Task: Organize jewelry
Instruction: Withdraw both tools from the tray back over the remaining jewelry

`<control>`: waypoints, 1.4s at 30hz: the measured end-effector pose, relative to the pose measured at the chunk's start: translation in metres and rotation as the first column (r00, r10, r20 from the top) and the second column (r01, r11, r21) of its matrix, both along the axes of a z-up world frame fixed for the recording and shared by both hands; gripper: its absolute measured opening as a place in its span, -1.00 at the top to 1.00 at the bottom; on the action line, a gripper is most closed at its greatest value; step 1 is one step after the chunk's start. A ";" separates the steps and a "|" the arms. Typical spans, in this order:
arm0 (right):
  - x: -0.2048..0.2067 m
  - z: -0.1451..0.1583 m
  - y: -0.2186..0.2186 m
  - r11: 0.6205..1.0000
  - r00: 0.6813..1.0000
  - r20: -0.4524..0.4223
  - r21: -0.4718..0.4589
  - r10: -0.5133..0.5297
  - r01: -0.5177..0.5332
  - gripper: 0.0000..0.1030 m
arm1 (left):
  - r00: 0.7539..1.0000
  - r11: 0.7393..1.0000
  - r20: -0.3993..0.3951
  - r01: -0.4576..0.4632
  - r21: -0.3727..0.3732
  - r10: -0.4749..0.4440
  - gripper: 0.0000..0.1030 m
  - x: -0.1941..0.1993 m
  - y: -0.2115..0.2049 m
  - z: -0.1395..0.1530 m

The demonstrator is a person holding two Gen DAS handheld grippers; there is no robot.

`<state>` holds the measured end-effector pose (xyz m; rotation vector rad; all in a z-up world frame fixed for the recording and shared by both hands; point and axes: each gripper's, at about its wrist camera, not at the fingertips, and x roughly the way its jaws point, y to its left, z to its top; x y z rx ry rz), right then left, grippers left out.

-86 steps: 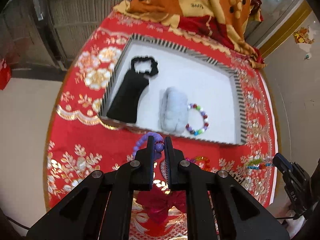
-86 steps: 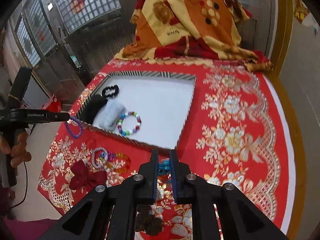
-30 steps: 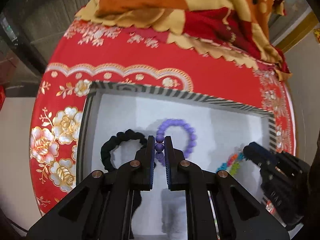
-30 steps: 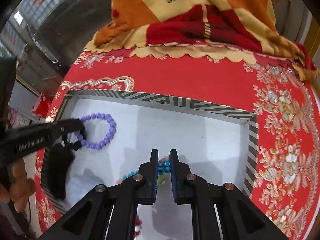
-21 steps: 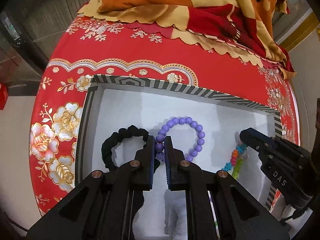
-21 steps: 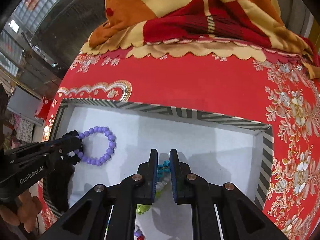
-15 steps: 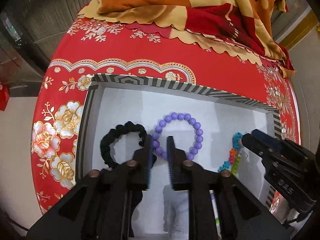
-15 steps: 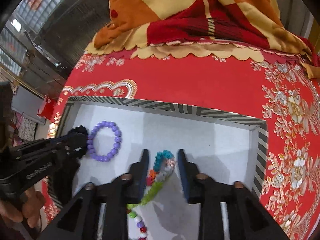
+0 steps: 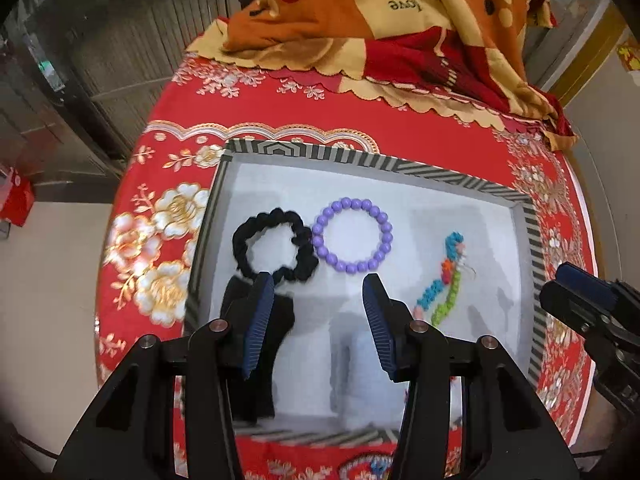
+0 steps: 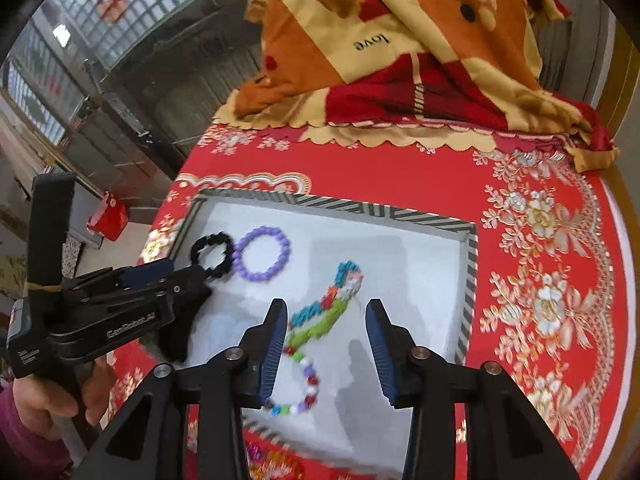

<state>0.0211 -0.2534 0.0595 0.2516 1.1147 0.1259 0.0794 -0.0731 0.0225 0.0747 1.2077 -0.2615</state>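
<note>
Both grippers (image 9: 318,292) (image 10: 326,322) now gape, bracelets dropped in tray (image 9: 436,174) on red tablecloth (image 9: 400,128).

Left claw (image 9: 318,286) and right claw (image 10: 326,312) both spread wide, seemingly holding nothing.
</note>
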 end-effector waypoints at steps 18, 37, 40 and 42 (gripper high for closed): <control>-0.107 0.014 0.015 0.997 0.997 0.054 0.052 -0.057 0.054 0.23 | 0.998 1.000 0.060 -0.018 0.015 0.017 0.11 -0.090 0.015 0.027; -0.145 0.002 0.018 0.997 0.999 0.030 0.072 -0.033 0.031 0.19 | 0.998 0.998 0.047 -0.053 0.034 0.052 0.11 -0.138 0.025 0.021; -0.149 0.002 0.019 0.997 0.999 0.030 0.069 -0.029 0.027 0.11 | 0.997 0.998 0.052 -0.056 0.036 0.055 0.11 -0.143 0.026 0.021; -0.152 0.002 0.020 0.998 0.999 0.030 0.066 -0.024 0.022 0.06 | 0.997 0.998 0.054 -0.056 0.038 0.054 0.11 -0.148 0.026 0.022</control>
